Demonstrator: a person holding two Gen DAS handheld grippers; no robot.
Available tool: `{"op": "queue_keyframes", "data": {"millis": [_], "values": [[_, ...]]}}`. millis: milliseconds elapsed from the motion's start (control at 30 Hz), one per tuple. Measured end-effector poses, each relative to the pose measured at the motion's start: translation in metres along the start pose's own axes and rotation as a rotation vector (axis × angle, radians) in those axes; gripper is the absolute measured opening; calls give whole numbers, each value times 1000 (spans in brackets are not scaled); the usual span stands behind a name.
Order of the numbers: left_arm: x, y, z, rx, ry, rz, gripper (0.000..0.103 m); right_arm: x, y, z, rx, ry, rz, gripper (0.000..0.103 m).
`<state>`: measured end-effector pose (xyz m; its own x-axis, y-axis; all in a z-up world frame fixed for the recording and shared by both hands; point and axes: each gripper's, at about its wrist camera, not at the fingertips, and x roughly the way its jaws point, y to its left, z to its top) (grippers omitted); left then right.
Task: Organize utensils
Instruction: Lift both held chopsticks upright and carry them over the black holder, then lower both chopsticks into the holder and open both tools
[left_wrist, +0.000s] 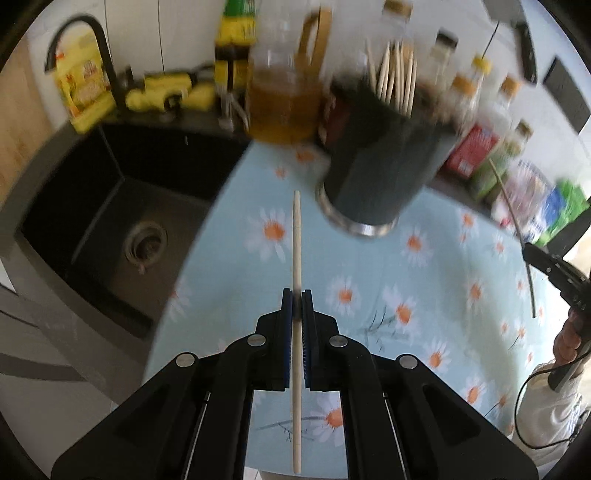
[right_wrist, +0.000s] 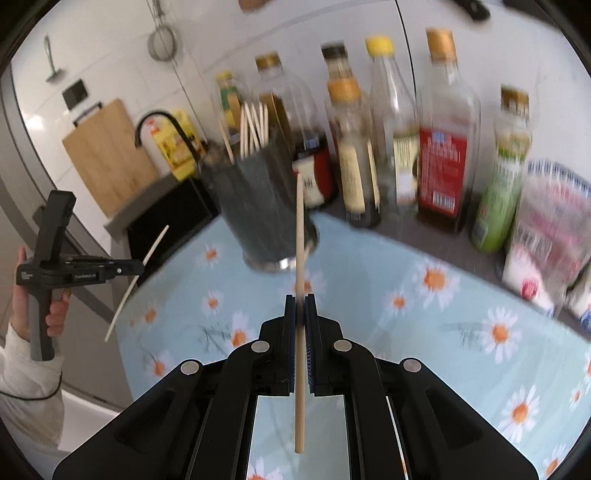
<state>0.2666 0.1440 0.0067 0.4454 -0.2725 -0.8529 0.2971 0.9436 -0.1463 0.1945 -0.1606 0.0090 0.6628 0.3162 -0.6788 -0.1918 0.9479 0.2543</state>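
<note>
One chopstick (left_wrist: 296, 258) is clamped between the closed pads of the left gripper (left_wrist: 296, 295), gripped near mid-length so the tip is left free to be aimed. A second chopstick (right_wrist: 300, 236) is pinched the same way by the right gripper (right_wrist: 300, 297). Both are held above the daisy-print tablecloth (left_wrist: 424, 280). Further off, the dark holder (left_wrist: 384, 162), already stocked with chopsticks, is stood upright, probably as the destination. Behind it, bottles (right_wrist: 443, 140) are lined along the wall.
</note>
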Motion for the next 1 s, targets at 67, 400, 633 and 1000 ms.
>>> {"op": "queue_keyframes", "data": {"millis": [67,400,633,1000], "values": [[-16,0,18,0,-48,-4,5,-7,2,16,-4,-40,7,5],[-72,-10,101,59,-320,-167,5,-8,12,83,37,-293,128,5],[-69,-27,148,128,-497,-400,5,20,26,125,31,-412,200,5],[-19,-43,185,171,-625,-572,5,82,30,156,66,-493,226,5]]}}
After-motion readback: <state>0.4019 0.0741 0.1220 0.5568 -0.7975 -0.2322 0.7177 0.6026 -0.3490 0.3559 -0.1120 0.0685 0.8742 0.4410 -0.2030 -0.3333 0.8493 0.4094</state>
